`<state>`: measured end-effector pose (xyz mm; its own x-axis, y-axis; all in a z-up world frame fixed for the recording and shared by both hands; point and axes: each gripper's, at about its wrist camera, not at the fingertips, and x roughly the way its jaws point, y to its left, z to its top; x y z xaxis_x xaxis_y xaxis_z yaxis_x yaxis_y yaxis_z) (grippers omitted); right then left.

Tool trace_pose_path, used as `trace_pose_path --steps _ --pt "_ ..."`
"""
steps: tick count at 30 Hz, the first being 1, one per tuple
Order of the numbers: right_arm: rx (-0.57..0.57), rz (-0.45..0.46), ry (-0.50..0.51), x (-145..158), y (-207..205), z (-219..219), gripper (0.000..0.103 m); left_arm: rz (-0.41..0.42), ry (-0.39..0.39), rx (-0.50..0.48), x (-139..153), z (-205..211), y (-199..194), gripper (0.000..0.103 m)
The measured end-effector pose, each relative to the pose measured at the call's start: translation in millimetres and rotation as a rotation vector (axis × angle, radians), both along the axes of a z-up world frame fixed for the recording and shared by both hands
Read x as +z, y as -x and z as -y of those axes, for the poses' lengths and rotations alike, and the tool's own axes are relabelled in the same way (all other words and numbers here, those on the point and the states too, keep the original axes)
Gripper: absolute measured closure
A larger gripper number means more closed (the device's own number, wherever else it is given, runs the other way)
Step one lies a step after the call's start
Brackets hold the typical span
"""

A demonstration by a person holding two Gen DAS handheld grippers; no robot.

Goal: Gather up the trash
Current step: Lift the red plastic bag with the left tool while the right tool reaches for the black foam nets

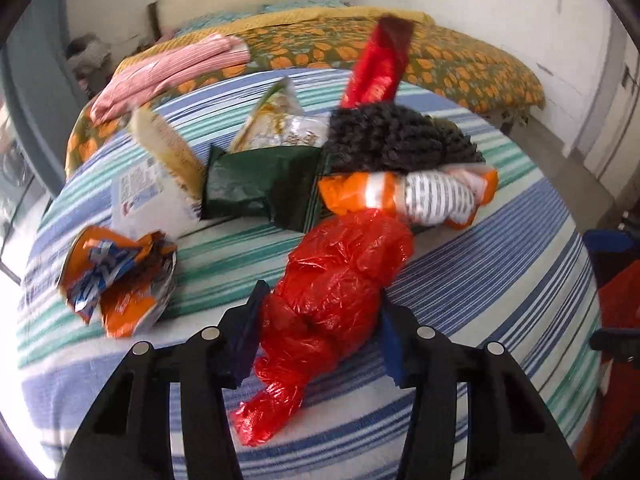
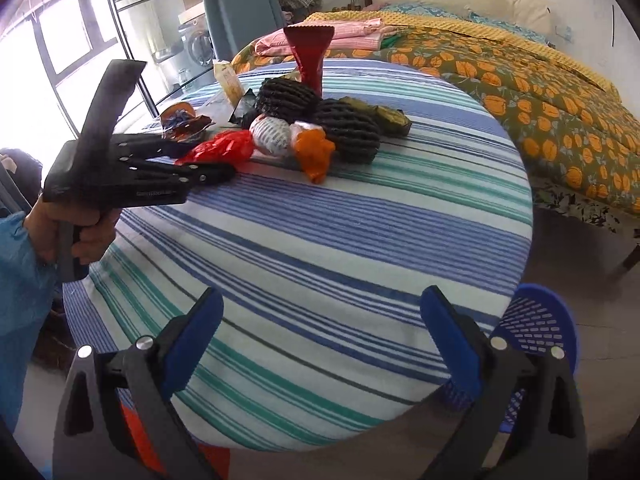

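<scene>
Room: a bedroom; a round table (image 2: 320, 240) under a striped cloth stands by a bed (image 2: 540, 92) with an orange-flowered cover.
Trash: wrappers heaped at the far side of the table.
Left gripper (image 1: 320, 316): jaws closed in on the red plastic bag (image 1: 340, 272), pads at its sides.
Right gripper (image 2: 320, 336): gaping, empty, over bare cloth.
Risk: slick, crumpled film may slide out when lifted; the bag touches the orange wrapper (image 1: 360, 192) and could drag it.
Writing: print on the packets, too blurred to read.

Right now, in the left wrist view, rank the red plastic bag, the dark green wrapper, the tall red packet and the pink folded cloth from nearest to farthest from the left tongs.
1. Red plastic bag: between the pads of the left tongs.
2. Dark green wrapper: mid-table, just left of centre.
3. Tall red packet: standing behind the black mesh.
4. Pink folded cloth: on the bed, far left.
</scene>
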<state>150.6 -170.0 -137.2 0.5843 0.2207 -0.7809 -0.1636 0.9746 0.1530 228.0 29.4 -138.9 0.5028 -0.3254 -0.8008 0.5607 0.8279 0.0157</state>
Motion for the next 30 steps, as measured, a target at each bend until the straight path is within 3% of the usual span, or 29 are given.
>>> trace_pose_path --steps 6,9,12,16,22,27,29,30 --pt "0.018 0.029 0.025 1 -22 1 0.007 -0.083 0.029 0.247 18 -28 32 0.053" --pt "0.012 0.040 0.006 3 -46 7 0.007 -0.068 0.053 0.318 19 -39 47 0.050" --pt "0.004 0.036 0.047 8 -65 12 0.016 -0.038 0.059 0.358 14 -49 51 0.034" --pt "0.151 -0.039 0.014 6 -70 -1 0.024 -0.045 0.087 0.379 2 -59 50 0.022" --pt "0.043 0.009 0.194 3 -93 13 0.024 -0.034 0.060 0.366 -7 -57 48 0.016" --pt "0.149 0.044 0.322 -6 -112 1 0.026 -0.025 0.002 0.351 -13 -49 46 0.011" --pt "0.191 0.059 0.321 -8 -118 -4 0.030 -0.026 0.013 0.357 -13 -50 46 0.011" --pt "0.210 0.063 0.315 -8 -120 -8 0.041 -0.027 0.025 0.358 -12 -52 47 0.011"
